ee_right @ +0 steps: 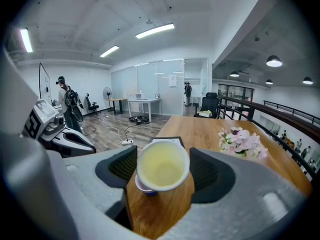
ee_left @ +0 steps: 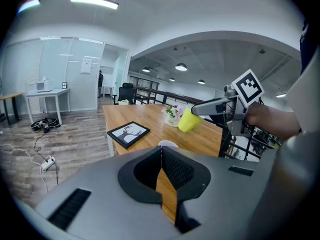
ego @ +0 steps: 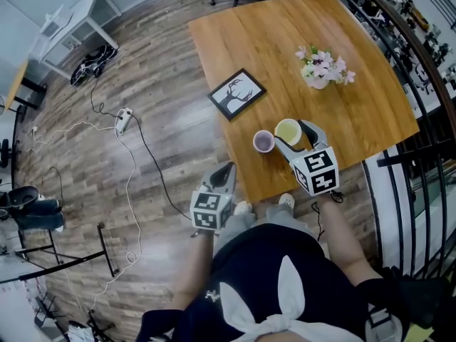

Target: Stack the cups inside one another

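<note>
A yellow cup (ego: 288, 132) hangs tilted above the wooden table (ego: 356, 112), with my right gripper (ego: 291, 135) shut on it. In the right gripper view the yellow cup (ee_right: 162, 165) fills the gap between the jaws, mouth toward the camera. A purple cup (ego: 263, 141) stands upright on the table just left of it, and shows partly under the yellow one as the purple cup (ee_right: 145, 188). My left gripper (ego: 226, 171) is shut and empty, off the table's near edge. From the left gripper view the yellow cup (ee_left: 189, 120) is lifted, and the purple cup's rim (ee_left: 168, 144) peeks over my left gripper (ee_left: 161, 151).
A black picture frame (ego: 236, 94) lies on the table's left part. A small vase of pink flowers (ego: 322, 68) stands further back. A black railing (ego: 420, 169) runs along the right side. Cables (ego: 128, 162) trail over the wooden floor at the left.
</note>
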A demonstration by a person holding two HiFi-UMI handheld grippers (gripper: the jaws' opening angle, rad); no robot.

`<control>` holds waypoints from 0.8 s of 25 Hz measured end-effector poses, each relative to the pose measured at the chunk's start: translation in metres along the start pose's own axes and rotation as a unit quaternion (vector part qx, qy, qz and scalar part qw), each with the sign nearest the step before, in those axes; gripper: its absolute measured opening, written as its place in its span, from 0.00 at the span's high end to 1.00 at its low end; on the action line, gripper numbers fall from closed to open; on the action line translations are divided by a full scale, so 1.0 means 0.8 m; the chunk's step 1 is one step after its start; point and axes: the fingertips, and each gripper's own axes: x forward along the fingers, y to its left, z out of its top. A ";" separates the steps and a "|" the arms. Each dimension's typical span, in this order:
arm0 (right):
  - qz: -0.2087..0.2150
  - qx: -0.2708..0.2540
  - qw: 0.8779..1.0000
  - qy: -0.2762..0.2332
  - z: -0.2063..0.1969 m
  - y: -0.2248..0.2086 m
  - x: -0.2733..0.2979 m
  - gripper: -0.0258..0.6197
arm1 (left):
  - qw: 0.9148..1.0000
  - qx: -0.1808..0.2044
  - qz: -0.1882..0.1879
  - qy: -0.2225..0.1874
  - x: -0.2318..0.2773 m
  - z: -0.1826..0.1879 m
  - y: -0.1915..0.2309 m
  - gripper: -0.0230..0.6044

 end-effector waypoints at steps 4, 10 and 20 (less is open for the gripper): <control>0.018 -0.009 1.000 0.001 0.005 0.020 0.010 0.46 | 1.000 -0.003 0.001 0.000 -0.004 -0.003 0.000 0.93; 0.035 -0.017 0.999 0.008 0.004 0.032 0.026 0.46 | 1.000 -0.009 0.004 0.003 -0.002 -0.010 0.003 0.93; 0.059 -0.024 0.998 0.020 -0.002 0.045 0.039 0.46 | 1.000 -0.018 0.012 0.003 0.000 -0.013 0.007 0.93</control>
